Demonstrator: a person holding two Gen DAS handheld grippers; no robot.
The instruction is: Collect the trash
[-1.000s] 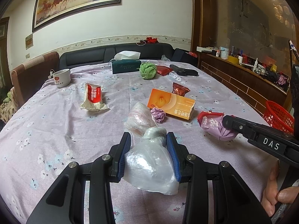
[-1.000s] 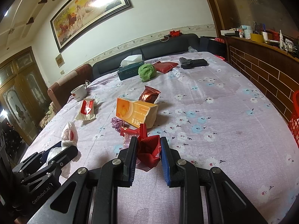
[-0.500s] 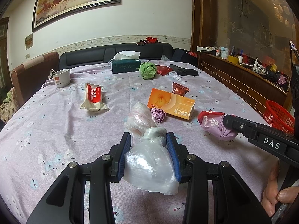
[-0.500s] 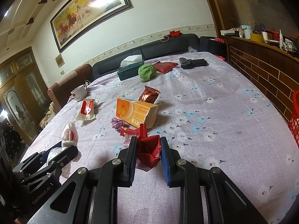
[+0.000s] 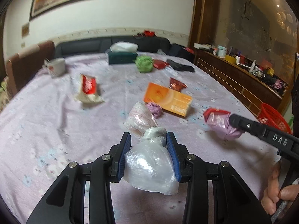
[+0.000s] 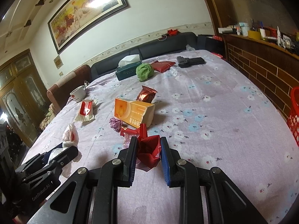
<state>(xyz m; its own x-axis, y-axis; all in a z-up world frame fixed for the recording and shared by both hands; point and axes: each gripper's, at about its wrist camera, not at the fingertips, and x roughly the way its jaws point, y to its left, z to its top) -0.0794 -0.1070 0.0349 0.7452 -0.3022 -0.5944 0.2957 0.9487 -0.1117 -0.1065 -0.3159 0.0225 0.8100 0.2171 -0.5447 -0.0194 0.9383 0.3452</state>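
Note:
My left gripper (image 5: 148,140) is shut on a knotted clear plastic bag (image 5: 151,166) and holds it just above the table. My right gripper (image 6: 147,145) is shut on a bundle of red wrapper and pink plastic (image 6: 148,151); it also shows in the left wrist view (image 5: 220,123). Loose trash lies ahead: a pinkish plastic bag (image 5: 139,118), a purple paper ball (image 5: 155,109), an orange box (image 5: 168,99), a dark red snack wrapper (image 5: 176,85), a red and white packet (image 5: 88,90). A red mesh basket (image 5: 272,117) stands off the table's right side.
The table has a lilac flowered cloth (image 6: 214,112). At the far end stand a white mug (image 5: 56,67), a tissue box (image 5: 122,57), a green cloth ball (image 5: 143,64), a red pouch (image 5: 159,63) and a black case (image 5: 180,67). A wooden counter (image 5: 243,74) runs along the right.
The left gripper has lifted and tipped a little with its bag; its view is blurred by motion. The right gripper has risen slightly with its bundle.

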